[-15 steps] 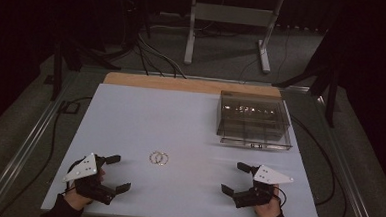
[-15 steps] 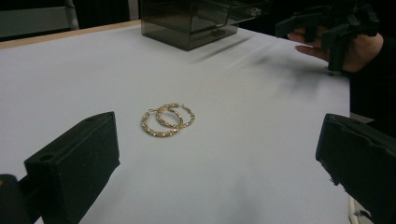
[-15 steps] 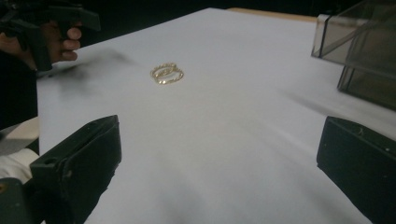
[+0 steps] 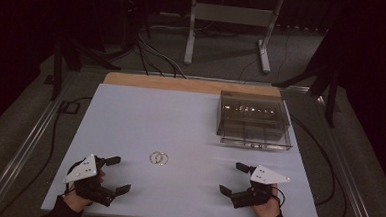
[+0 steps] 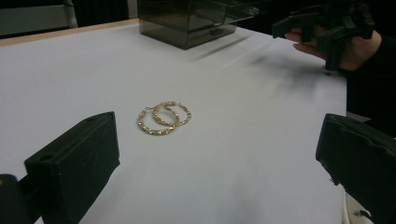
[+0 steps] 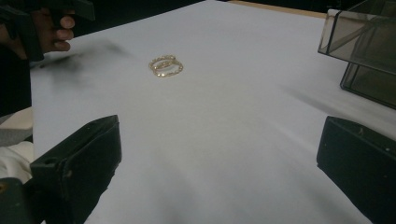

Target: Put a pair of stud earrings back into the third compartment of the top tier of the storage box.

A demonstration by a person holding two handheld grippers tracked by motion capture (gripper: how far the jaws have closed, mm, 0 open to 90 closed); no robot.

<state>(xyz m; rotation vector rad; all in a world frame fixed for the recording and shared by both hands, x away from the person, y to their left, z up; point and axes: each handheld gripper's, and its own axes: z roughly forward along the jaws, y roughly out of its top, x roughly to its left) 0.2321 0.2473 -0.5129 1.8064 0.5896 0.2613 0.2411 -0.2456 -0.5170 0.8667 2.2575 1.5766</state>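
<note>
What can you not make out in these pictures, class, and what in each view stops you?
- Contents of the smoky clear drawer box: high view, too small and dark behind tinted walls.
- Same box: right gripper view, cut off by the right edge.
- Clasps of the two gold hoop earrings: left gripper view, too small.
- Person's arms: high view, cut off by the bottom edge.

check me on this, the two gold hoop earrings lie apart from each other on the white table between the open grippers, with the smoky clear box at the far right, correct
Not quite. The two gold hoop earrings overlap each other rather than lying apart; the left gripper view shows one hoop crossing the other. The rest holds: they lie on the white table between the open left gripper and right gripper, with the smoky clear box at the far right.
</note>
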